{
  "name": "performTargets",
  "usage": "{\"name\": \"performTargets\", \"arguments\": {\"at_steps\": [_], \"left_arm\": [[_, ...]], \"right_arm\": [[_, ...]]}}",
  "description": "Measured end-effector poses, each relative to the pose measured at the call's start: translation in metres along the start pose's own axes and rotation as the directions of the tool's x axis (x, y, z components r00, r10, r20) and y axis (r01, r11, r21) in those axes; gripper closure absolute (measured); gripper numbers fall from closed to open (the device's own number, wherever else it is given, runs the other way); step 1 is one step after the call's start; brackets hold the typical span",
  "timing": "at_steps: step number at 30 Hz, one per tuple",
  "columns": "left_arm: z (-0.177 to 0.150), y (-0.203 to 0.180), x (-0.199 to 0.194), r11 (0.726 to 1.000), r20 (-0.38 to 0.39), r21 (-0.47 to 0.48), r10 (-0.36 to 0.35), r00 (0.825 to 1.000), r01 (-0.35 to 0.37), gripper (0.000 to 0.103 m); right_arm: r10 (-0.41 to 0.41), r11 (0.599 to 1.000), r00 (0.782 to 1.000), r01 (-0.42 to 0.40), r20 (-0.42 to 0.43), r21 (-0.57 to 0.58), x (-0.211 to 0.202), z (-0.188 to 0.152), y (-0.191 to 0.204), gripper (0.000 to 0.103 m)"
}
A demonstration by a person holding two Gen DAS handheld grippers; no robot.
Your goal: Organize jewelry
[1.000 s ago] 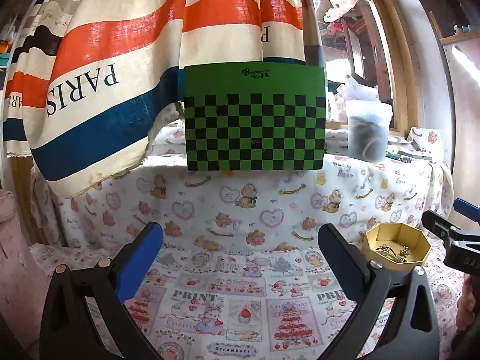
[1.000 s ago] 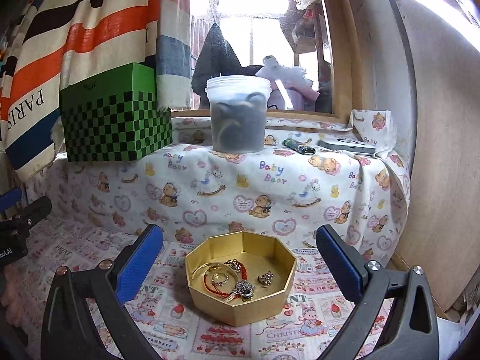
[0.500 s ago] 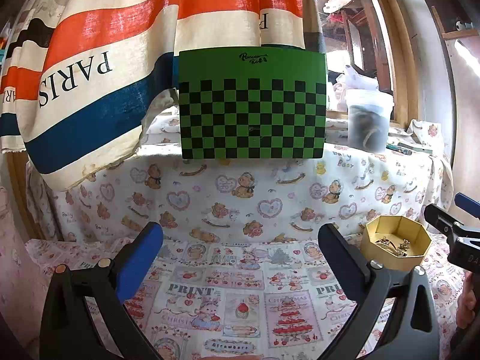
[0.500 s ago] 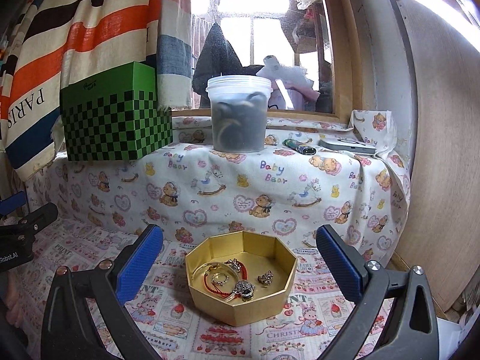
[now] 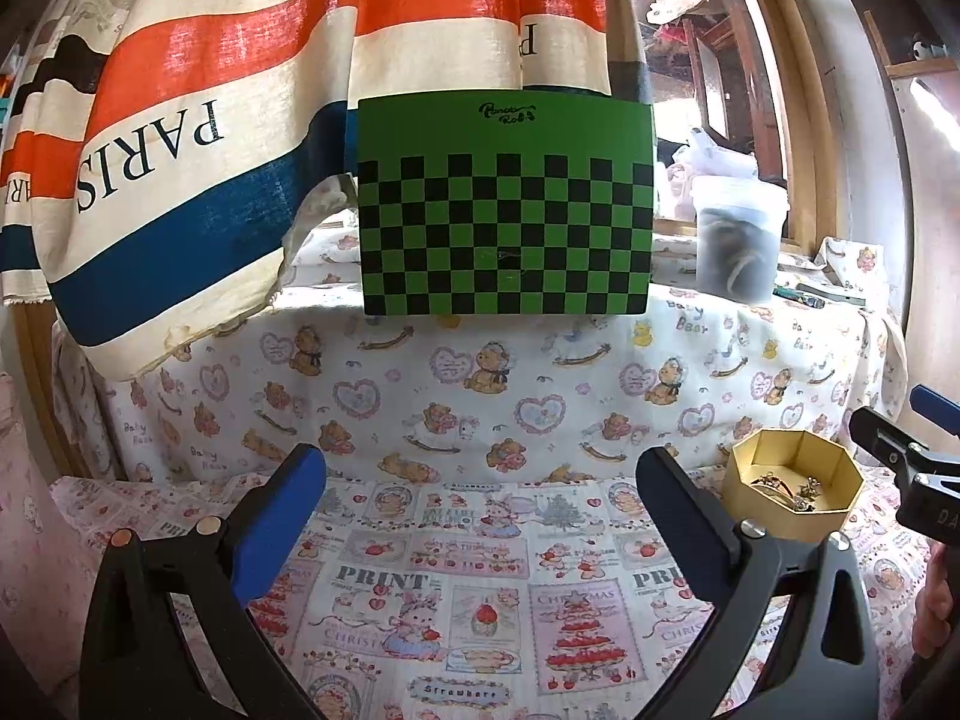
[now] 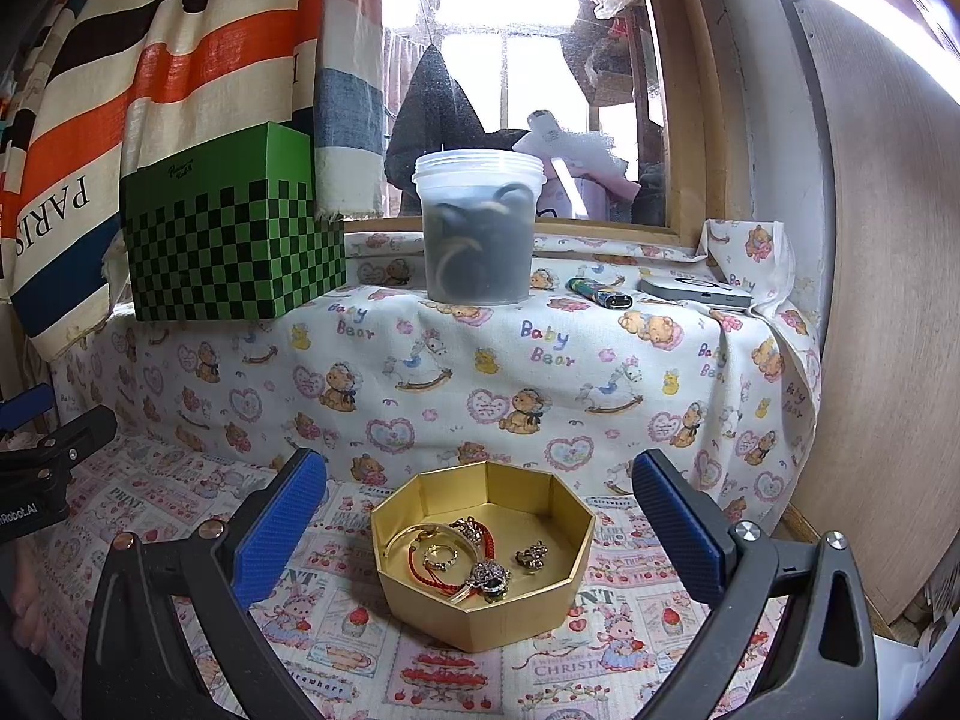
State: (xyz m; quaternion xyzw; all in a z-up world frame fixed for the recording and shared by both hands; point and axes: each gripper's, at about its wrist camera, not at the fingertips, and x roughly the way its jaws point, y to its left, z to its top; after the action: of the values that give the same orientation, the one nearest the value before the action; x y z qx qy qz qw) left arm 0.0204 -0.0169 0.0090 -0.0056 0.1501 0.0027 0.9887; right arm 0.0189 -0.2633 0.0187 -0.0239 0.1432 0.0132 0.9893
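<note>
Jewelry, comprising a gold bangle, a red cord bracelet, rings and small charms, lies gathered in a gold octagonal tray on the printed tabletop; no loose piece shows on the cloth, a state fitting either a finished collection or a pile awaiting sorting. The right hand-held gripper hovers released, jaws wide, just before the tray. The left hand-held gripper, likewise released and empty, faces bare cloth. Beyond, on a raised ledge: a green checkered box.
</note>
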Motion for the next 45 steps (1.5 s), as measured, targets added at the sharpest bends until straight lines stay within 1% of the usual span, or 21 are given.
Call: {"name": "performTargets", "arguments": {"at_steps": [18,45], "left_arm": [[-0.0001,-0.0007,-0.0005,1.0,-0.002,-0.005,0.006,1.0,-0.006,0.0],[-0.0006,-0.0021,-0.0006,1.0,-0.004,0.002,-0.007,1.0,0.007,0.0]], "right_arm": [[0.001,1.0,1.0,-0.001,0.0,-0.001,0.0003,-0.0001,0.0002,0.0],[0.0,1.0,1.0,0.0,-0.001,-0.001,0.0006,0.0,0.0005,0.0]]}}
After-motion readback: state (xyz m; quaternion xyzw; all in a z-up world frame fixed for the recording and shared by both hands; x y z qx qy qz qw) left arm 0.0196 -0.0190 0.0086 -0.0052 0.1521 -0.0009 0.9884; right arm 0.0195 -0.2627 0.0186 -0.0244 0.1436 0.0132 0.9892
